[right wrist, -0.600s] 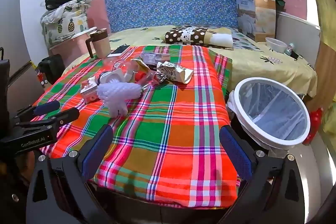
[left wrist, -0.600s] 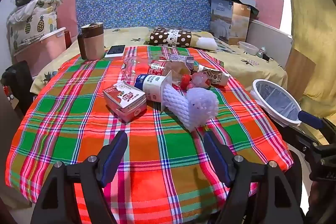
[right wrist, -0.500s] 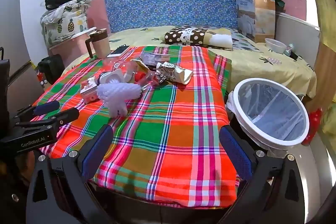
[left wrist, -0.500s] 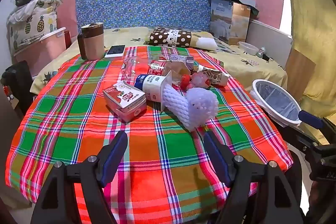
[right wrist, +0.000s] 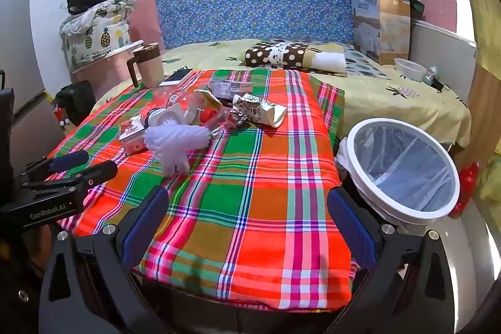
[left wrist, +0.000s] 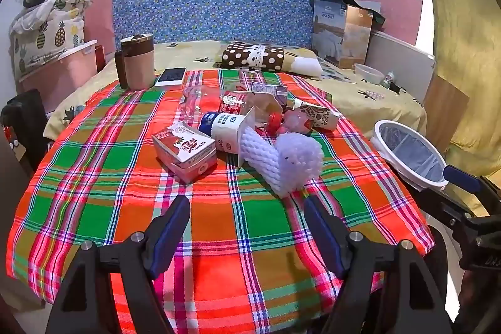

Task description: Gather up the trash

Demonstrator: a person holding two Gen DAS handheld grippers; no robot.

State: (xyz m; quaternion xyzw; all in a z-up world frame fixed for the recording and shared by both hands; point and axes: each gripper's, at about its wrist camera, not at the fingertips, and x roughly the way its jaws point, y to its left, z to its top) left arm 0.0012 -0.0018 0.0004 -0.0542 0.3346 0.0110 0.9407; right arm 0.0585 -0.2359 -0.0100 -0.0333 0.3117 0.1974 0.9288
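A pile of trash lies mid-table on the plaid cloth (left wrist: 250, 227): a pink milk carton (left wrist: 184, 151), a white yogurt bottle (left wrist: 224, 129), a clear plastic bottle (left wrist: 225, 105), a patterned wrapper (left wrist: 316, 113) and a white foam fruit net (left wrist: 281, 158). The pile also shows in the right wrist view (right wrist: 200, 118). A white-rimmed trash bin (right wrist: 404, 171) with a bag liner stands right of the table. My left gripper (left wrist: 247, 227) is open and empty, near the table's front edge. My right gripper (right wrist: 247, 224) is open and empty at the table's front right corner.
A brown lidded mug (left wrist: 137, 66) and a phone (left wrist: 170, 75) sit at the table's far left. Behind is a bed with a polka-dot pillow (left wrist: 253, 57) and a cardboard box (left wrist: 343, 33). A pink storage bin (left wrist: 59, 74) stands left.
Almost nothing differs. Both grippers stay open and nearly still; the right wrist view has shifted very slightly.
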